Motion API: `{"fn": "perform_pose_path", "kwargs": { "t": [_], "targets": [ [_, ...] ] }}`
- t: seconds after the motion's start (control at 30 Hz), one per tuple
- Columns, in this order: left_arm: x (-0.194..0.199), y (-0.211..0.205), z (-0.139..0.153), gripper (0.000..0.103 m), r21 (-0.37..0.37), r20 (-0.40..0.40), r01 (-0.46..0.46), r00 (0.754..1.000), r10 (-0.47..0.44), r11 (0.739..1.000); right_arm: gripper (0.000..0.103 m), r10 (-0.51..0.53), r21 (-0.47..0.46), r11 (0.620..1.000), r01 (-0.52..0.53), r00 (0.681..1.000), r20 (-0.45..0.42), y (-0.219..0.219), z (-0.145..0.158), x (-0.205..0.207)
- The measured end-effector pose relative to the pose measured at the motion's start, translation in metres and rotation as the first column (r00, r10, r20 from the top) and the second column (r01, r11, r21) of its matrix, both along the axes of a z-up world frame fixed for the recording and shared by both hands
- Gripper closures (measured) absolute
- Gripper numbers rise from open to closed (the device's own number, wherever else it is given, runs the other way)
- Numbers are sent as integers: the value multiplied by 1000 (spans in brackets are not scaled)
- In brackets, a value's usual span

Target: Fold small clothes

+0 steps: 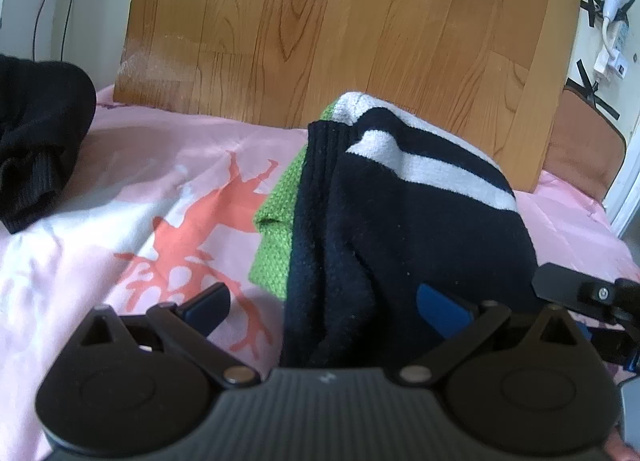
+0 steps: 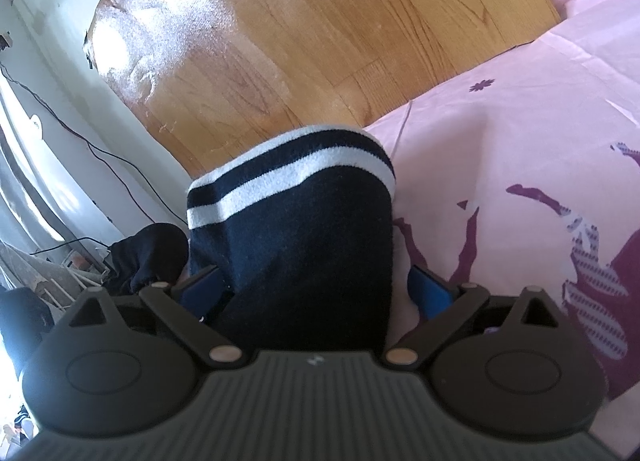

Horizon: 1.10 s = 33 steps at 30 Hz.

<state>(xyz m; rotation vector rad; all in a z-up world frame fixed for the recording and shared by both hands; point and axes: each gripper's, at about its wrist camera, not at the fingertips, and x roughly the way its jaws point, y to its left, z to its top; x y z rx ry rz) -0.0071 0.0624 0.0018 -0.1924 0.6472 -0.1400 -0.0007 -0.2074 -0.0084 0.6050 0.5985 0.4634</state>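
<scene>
Item: navy sweater (image 2: 296, 245) with white stripes, bunched on the pink bedsheet (image 1: 120, 189), lying on a green knit (image 1: 276, 217). My right claw (image 2: 316, 293) is spread wide, sweater between its fingers, unpinched. My left claw (image 1: 324, 305) likewise spread. Black garment (image 1: 36, 129) lies apart.

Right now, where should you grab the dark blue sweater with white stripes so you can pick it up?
Grab the dark blue sweater at its near, plain dark end, coming in low from the near side. That end already lies between the wide-open pads of the right hand-held gripper, and it is bunched thick enough to pinch. The striped end is farther off, by the wooden board.
</scene>
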Motion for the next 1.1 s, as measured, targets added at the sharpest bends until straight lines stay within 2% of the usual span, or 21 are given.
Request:
{"fn": "perform_pose_path", "kwargs": {
  "t": [0.13,0.27,0.43,0.53,0.63,0.73,0.83,0.87,0.9,0.93,1.0,1.03,1.07,1.1],
  "targets": [
    [3,6,-2,0,-51,-18,5,1000,-6,999,2,0,7,1000,0,1000,2,0,0,-1],
    [4,7,-2,0,-56,-19,9,1000,-10,998,2,-3,19,1000,3,1000,5,-2,-1,-1],
    [-3,20,3,0,-80,23,-61,998,63,995,2,-30,40,999,30,1000,9,-8,-2,-3],
    [3,24,1,0,-115,-18,-40,999,39,993,2,-31,35,999,31,999,6,-8,-1,-3],
    [5,24,1,0,-132,-40,-7,999,2,991,2,-12,-11,1000,12,1000,-15,-4,1,0],
    [6,11,3,0,-115,-69,112,990,-120,987,0,78,-82,993,-79,997,-18,3,5,9],
    [10,7,3,0,-112,-76,126,988,-135,986,0,181,-175,968,-181,983,-19,9,9,25],
    [13,7,3,4,-119,-74,129,988,-138,984,0,209,-192,959,-208,978,-15,12,9,31],
    [16,6,2,10,-115,-64,124,989,-132,986,7,233,-203,952,-231,972,-13,16,9,36],
    [20,5,2,22,-115,-57,133,988,-141,984,8,243,-216,946,-241,970,-18,21,9,41],
    [22,5,3,33,-127,-44,114,992,-121,985,31,230,-241,942,-233,972,-41,30,13,47],
    [21,3,8,43,-125,-21,109,993,-113,986,38,230,-233,944,-233,972,-40,31,16,48],
    [19,3,14,50,-103,22,104,995,-102,989,49,238,-217,947,-238,971,-29,32,21,50],
    [17,2,22,52,-73,59,100,994,-96,992,57,250,-207,947,-246,968,-5,34,30,53]
  ]
}}
